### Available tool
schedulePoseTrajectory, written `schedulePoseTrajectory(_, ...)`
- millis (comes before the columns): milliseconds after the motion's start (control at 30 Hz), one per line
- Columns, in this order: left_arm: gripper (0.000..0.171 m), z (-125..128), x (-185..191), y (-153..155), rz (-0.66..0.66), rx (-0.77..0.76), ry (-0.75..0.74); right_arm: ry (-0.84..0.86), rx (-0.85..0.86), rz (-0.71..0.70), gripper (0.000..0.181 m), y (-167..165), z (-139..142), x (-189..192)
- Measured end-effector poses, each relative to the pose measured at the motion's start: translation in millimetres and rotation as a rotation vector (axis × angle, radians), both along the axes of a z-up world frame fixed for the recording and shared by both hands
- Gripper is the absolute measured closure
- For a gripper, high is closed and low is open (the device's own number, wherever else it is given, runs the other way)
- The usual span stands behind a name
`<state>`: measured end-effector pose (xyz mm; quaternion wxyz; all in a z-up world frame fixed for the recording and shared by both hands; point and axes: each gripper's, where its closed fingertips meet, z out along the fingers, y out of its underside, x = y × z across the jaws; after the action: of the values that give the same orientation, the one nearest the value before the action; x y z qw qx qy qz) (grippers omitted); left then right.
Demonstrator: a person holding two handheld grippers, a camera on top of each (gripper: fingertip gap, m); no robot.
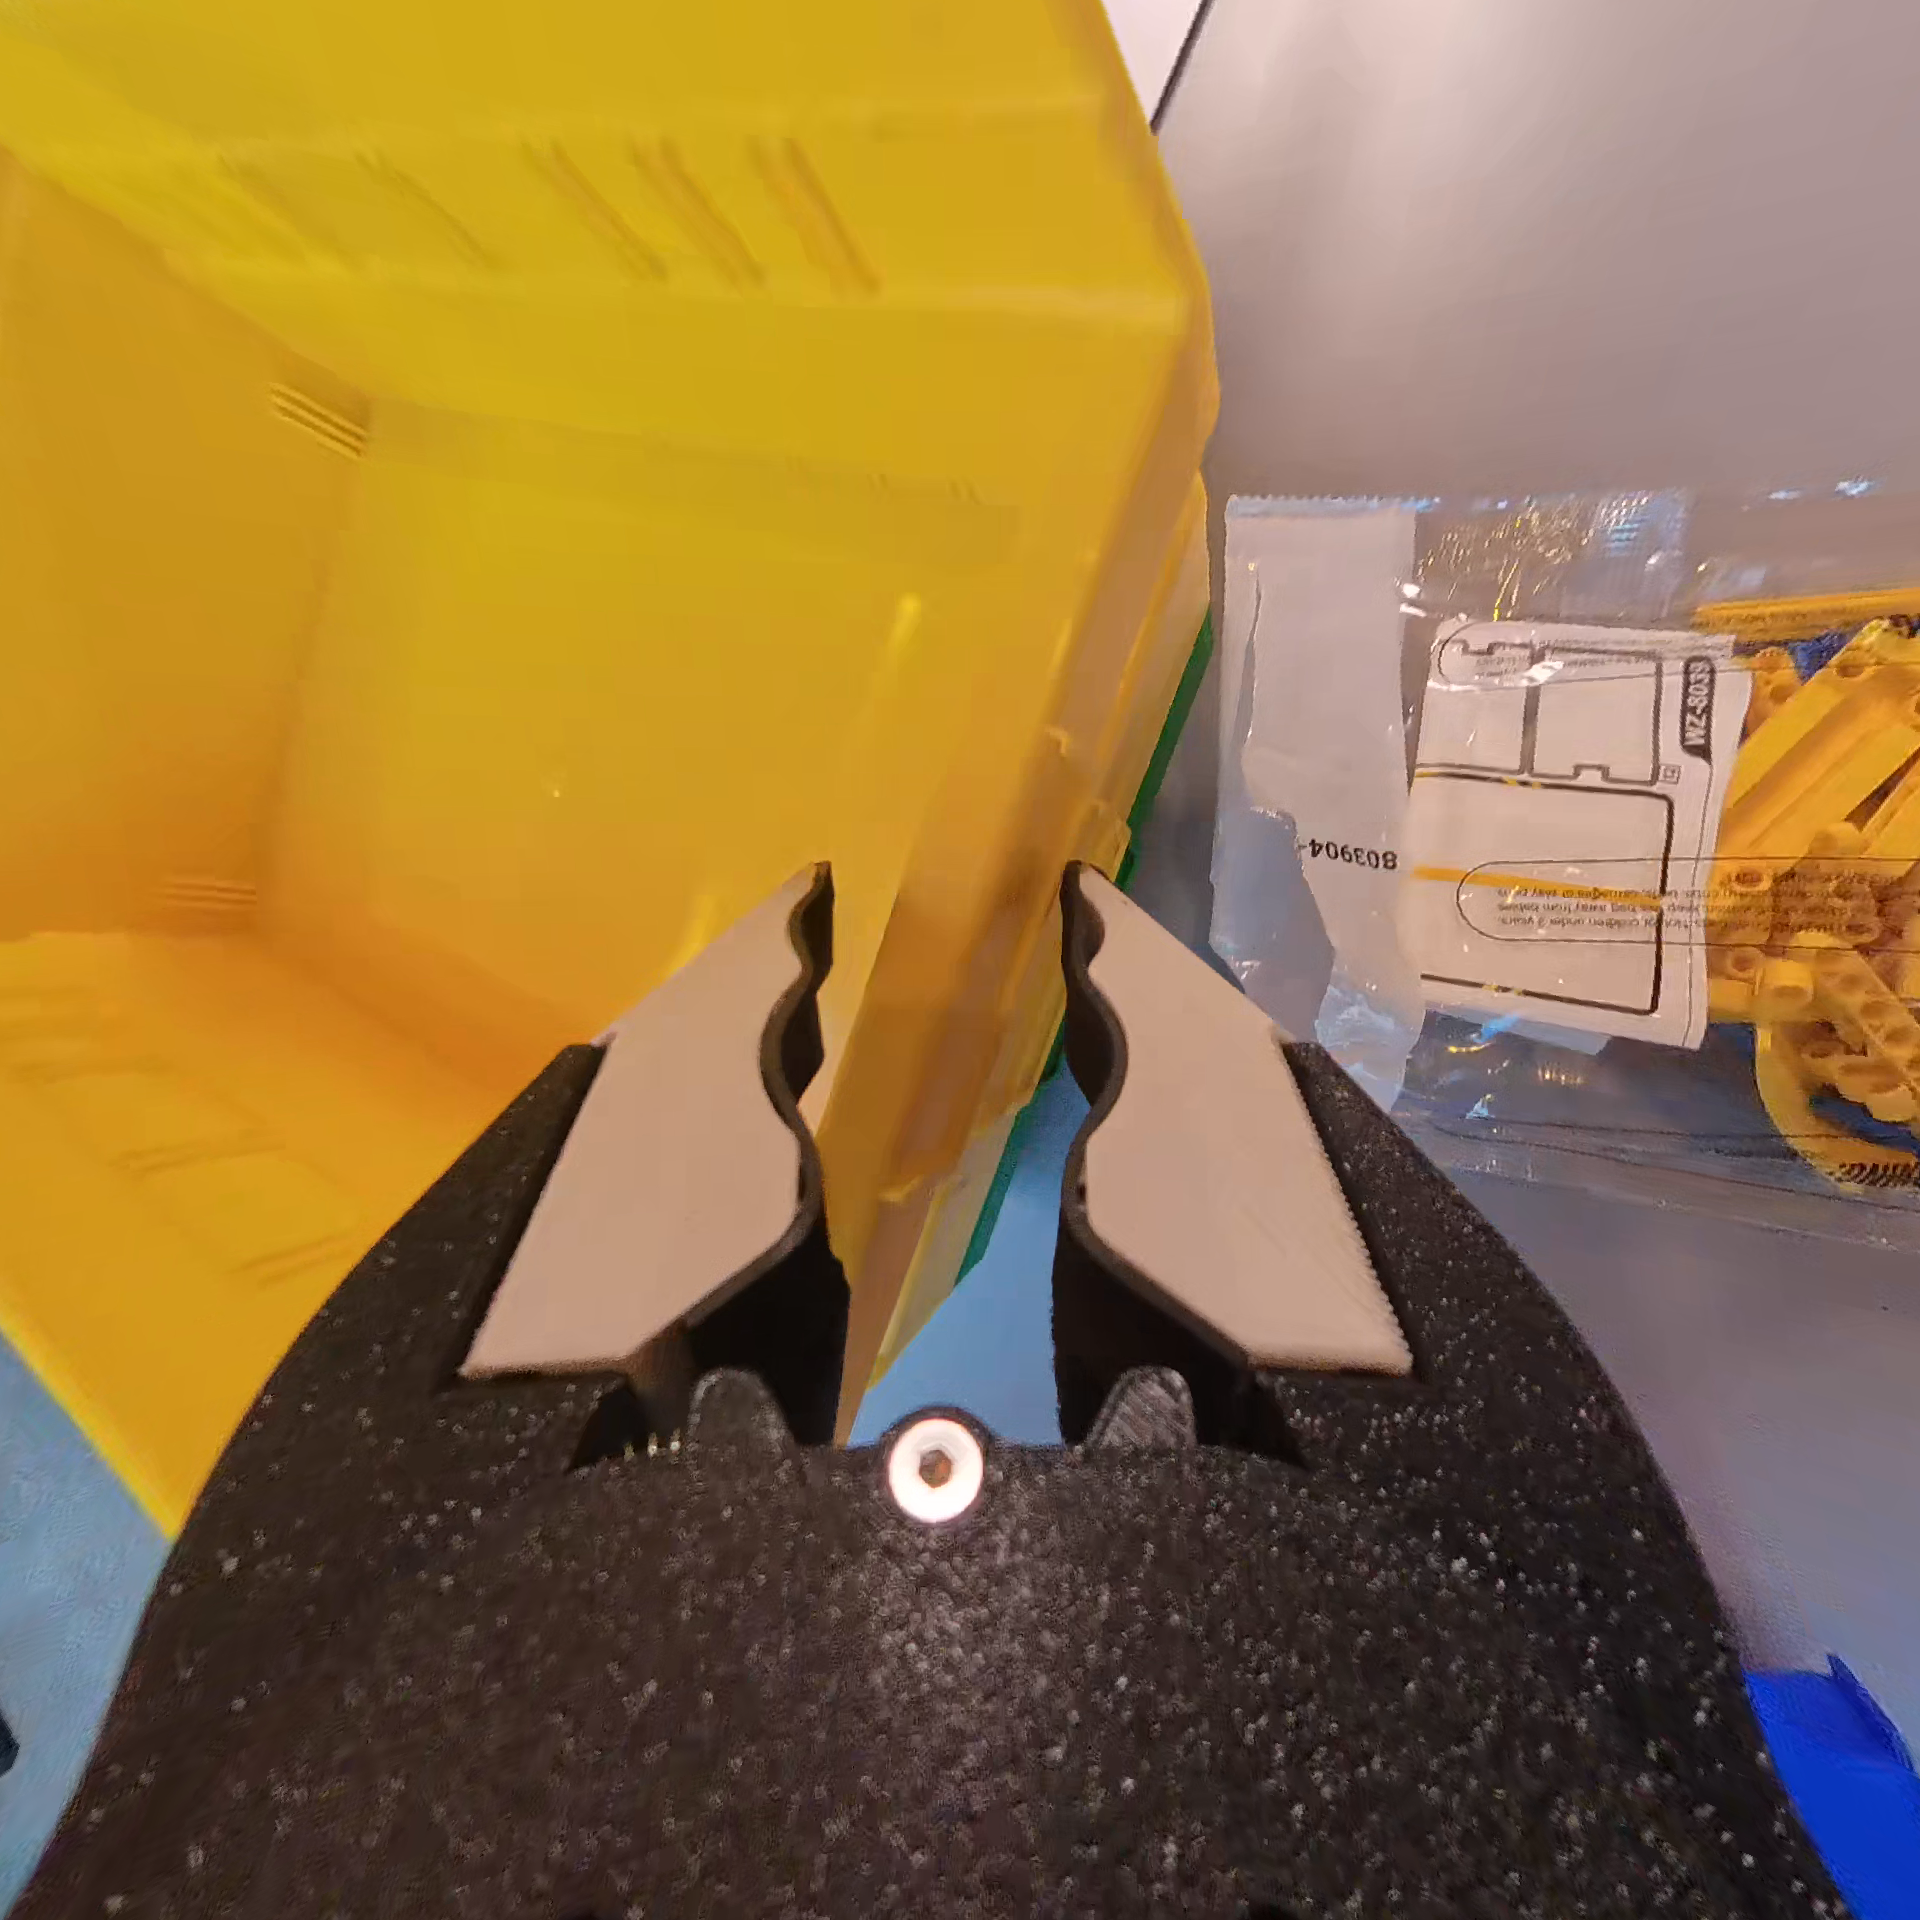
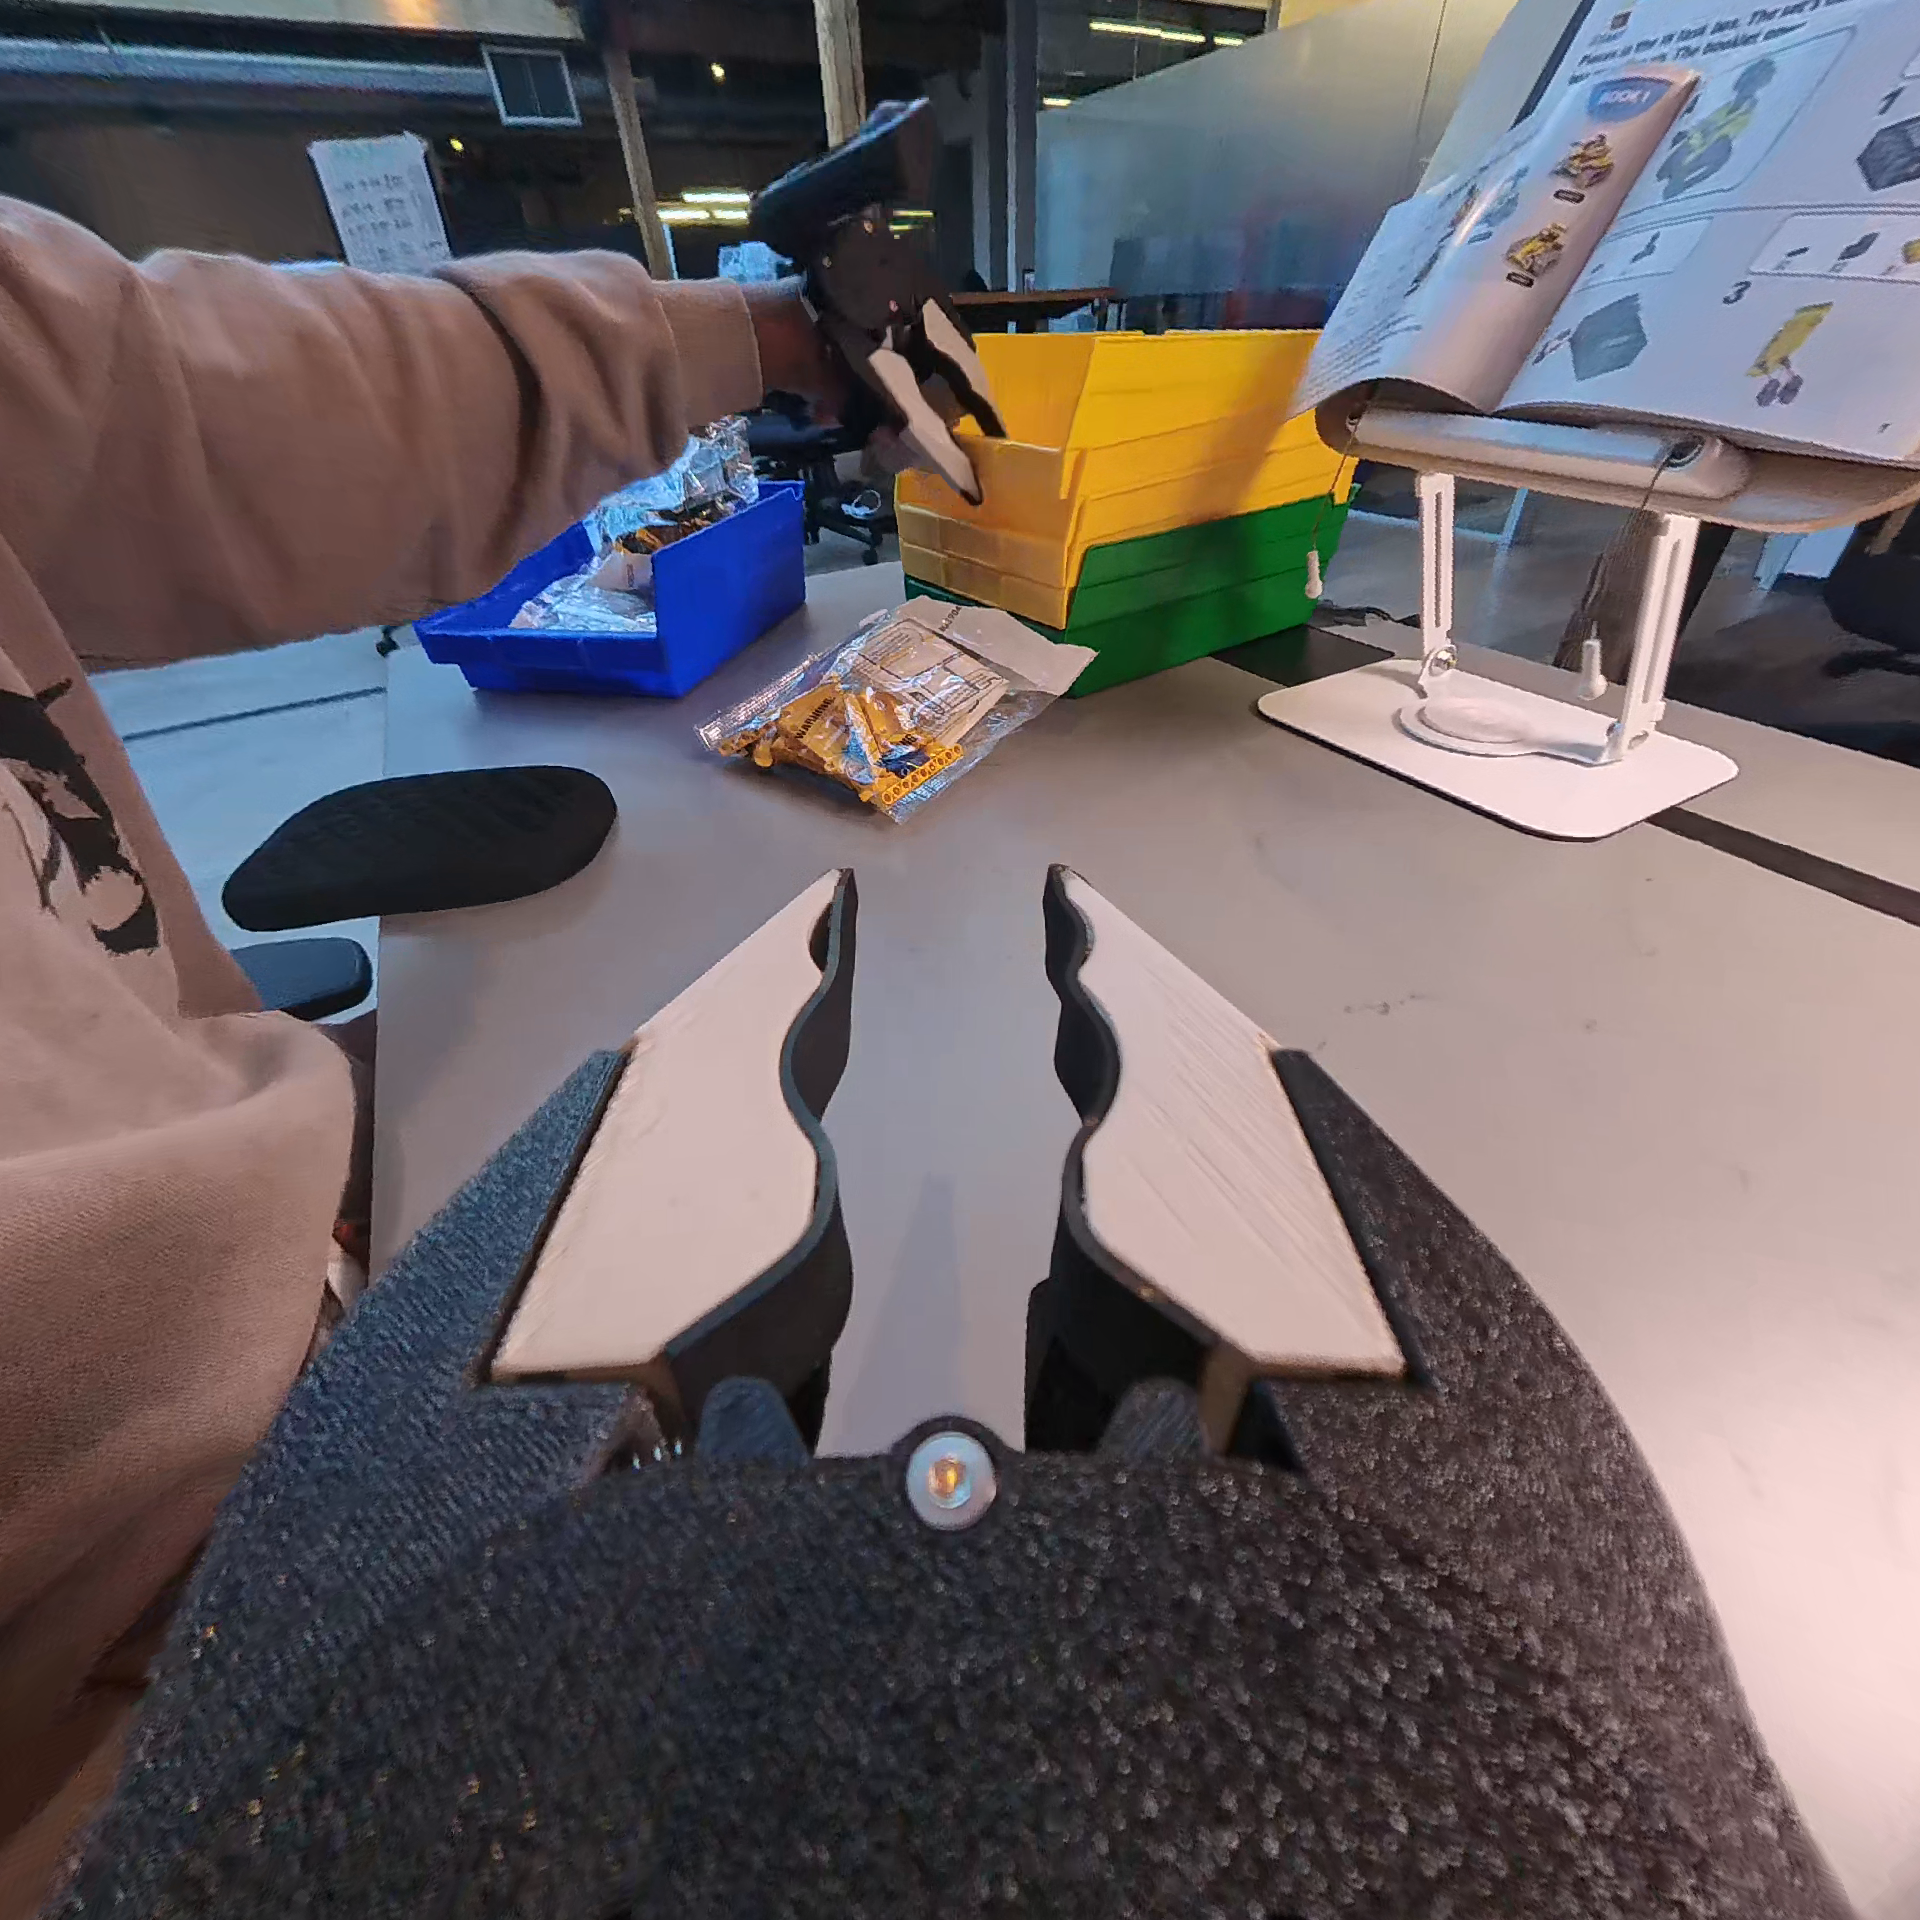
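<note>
My left gripper [image 1: 945, 883] straddles the side wall of a yellow plastic bin [image 1: 623, 623], one finger inside and one outside, and is shut on that wall. In the right wrist view this gripper [image 2: 966, 457] holds the near corner of the top yellow bin [image 2: 1174, 416], which sits tilted on a stack of yellow and green bins [image 2: 1195, 582]. A clear bag of yellow building parts [image 1: 1558, 831] lies on the table just right of the stack and also shows in the right wrist view [image 2: 894, 717]. My right gripper [image 2: 951, 883] is open and empty, low over the grey table [image 2: 1351, 1091].
A blue bin [image 2: 675, 634] with more clear bags stands left of the stack. An open instruction booklet [image 2: 1662, 208] rests on a white stand [image 2: 1507, 748] at the right. A black chair armrest [image 2: 416, 842] lies at the table's left edge. A person's sleeve [image 2: 312, 416] crosses the left. The grippers' ends are close to 50 centimeters from one another.
</note>
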<state>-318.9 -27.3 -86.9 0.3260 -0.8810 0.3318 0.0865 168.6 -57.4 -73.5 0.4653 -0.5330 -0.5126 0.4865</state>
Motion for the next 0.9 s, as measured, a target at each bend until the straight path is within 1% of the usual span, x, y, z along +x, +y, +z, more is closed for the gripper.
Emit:
schedulePoseTrajectory(33, 0.126, -3.0, -0.9, 2.4, -0.015, 0.023, 0.013, -0.003, 0.011, 0.002, 0.146, -1.5, -1.5, -1.1)
schedulePoseTrajectory(67, 0.126, -9.6, -3.0, 4.2, -0.040, 0.032, 0.060, -0.007, 0.016, 0.004, 0.146, -2.4, -3.8, -2.1)
schedulePoseTrajectory(100, 0.133, -16.1, -4.2, 3.7, -0.076, 0.013, 0.114, -0.014, 0.014, 0.005, 0.146, -3.0, -6.5, -3.1)
schedulePoseTrajectory(133, 0.136, -17.0, -1.4, 4.5, -0.090, -0.002, 0.098, -0.020, 0.007, 0.010, 0.146, -3.5, -8.7, -4.2)
schedulePoseTrajectory(167, 0.138, -17.7, 0.4, 5.5, -0.089, -0.024, 0.081, -0.022, 0.001, 0.014, 0.146, -4.0, -9.7, -5.1)
schedulePoseTrajectory(267, 0.139, -18.3, 1.3, 6.5, -0.083, -0.051, 0.099, -0.015, 0.011, 0.016, 0.146, -6.2, -6.9, -5.0)
schedulePoseTrajectory(333, 0.138, -17.0, 0.3, 7.2, -0.074, -0.017, 0.106, -0.007, 0.025, 0.007, 0.146, -6.6, -5.2, -2.8)
schedulePoseTrajectory(433, 0.130, -13.6, -4.7, 5.7, -0.005, 0.013, 0.116, -0.003, 0.002, 0.008, 0.147, -5.6, -7.4, -0.2)
schedulePoseTrajectory(467, 0.129, -8.7, -5.5, 1.4, 0.019, 0.018, 0.122, -0.005, -0.006, 0.008, 0.146, -5.0, -8.8, 0.2)
schedulePoseTrajectory(500, 0.127, 2.0, -1.3, -3.2, 0.038, 0.050, 0.086, -0.010, -0.008, 0.010, 0.146, -5.1, -9.8, 0.7)
schedulePoseTrajectory(567, 0.126, 38.5, 11.4, -17.6, 0.073, 0.191, -0.038, -0.015, 0.007, 0.009, 0.146, -4.6, -11.2, 2.3)
schedulePoseTrajectory(600, 0.125, 57.5, 13.1, -30.5, 0.100, 0.264, -0.080, -0.013, 0.012, 0.006, 0.146, -3.2, -12.3, 2.8)
schedulePoseTrajectory(667, 0.126, 86.9, 0.4, -67.9, 0.211, 0.368, -0.108, 0.001, -0.004, 0.011, 0.146, -0.7, -14.0, 2.0)
schedulePoseTrajectory(700, 0.124, 97.4, -12.6, -91.5, 0.281, 0.404, -0.102, 0.013, -0.019, 0.022, 0.146, -0.4, -14.1, 0.8)
schedulePoseTrajectory(767, 0.123, 115.8, -56.1, -146.6, 0.472, 0.481, -0.058, 0.016, -0.041, 0.044, 0.146, 0.2, -14.7, -2.1)
schedulePoseTrajectory(833, 0.120, 125.8, -105.8, -210.7, 0.672, 0.532, -0.033, 0.030, -0.039, 0.057, 0.146, 1.0, -11.5, -4.9)
schedulePoseTrajectory(867, 0.117, 124.7, -128.4, -243.4, 0.771, 0.539, -0.058, 0.033, -0.040, 0.067, 0.146, 0.3, -10.4, -6.3)
schedulePoseTrajectory(900, 0.112, 117.6, -146.8, -273.8, 0.865, 0.528, -0.119, 0.033, -0.042, 0.077, 0.146, -0.8, -10.0, -7.6)
